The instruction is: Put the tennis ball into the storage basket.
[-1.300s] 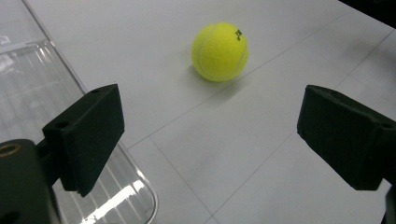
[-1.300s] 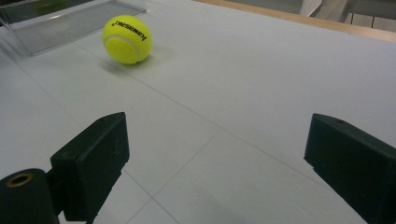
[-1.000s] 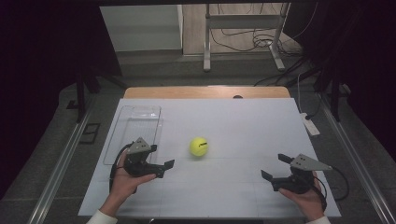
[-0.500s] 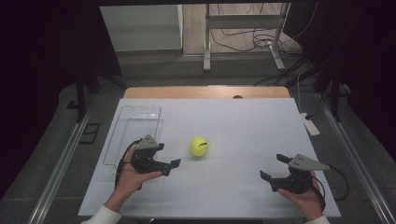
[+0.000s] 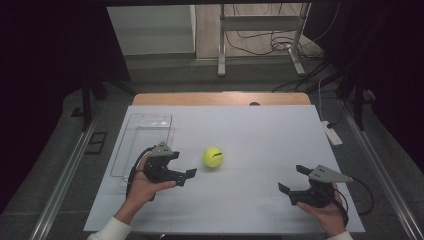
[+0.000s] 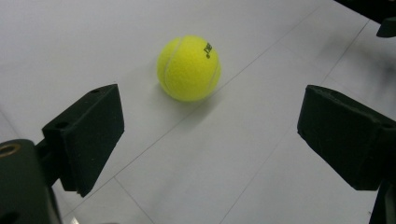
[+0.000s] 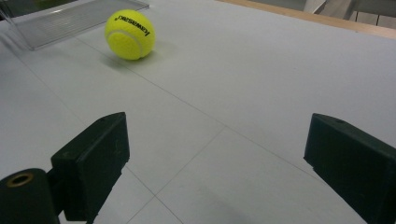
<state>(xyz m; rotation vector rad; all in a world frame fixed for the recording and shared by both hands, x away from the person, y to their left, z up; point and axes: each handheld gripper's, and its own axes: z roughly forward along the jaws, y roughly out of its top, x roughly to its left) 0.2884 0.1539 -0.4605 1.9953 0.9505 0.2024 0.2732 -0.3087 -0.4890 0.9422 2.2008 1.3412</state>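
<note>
A yellow tennis ball (image 5: 213,157) rests on the white table (image 5: 250,135) near its middle. My left gripper (image 5: 182,166) stands open just left of the ball, its jaws wide apart and pointed at it. In the left gripper view the ball (image 6: 188,68) lies a short way ahead of the jaws, toward the left one. My right gripper (image 5: 293,178) stands open at the front right, well away from the ball. Its own view shows the ball (image 7: 130,34) far ahead at the upper left. Nothing is between either pair of jaws.
A clear plastic tray (image 5: 143,142) lies along the table's left side, just behind my left hand; its corner (image 7: 70,21) shows behind the ball. A white power strip (image 5: 332,133) hangs at the right edge. A stand and cables are on the floor beyond.
My left gripper has moved to the right and slightly away from me, closing in on the ball. The right gripper and the ball have stayed in place.
</note>
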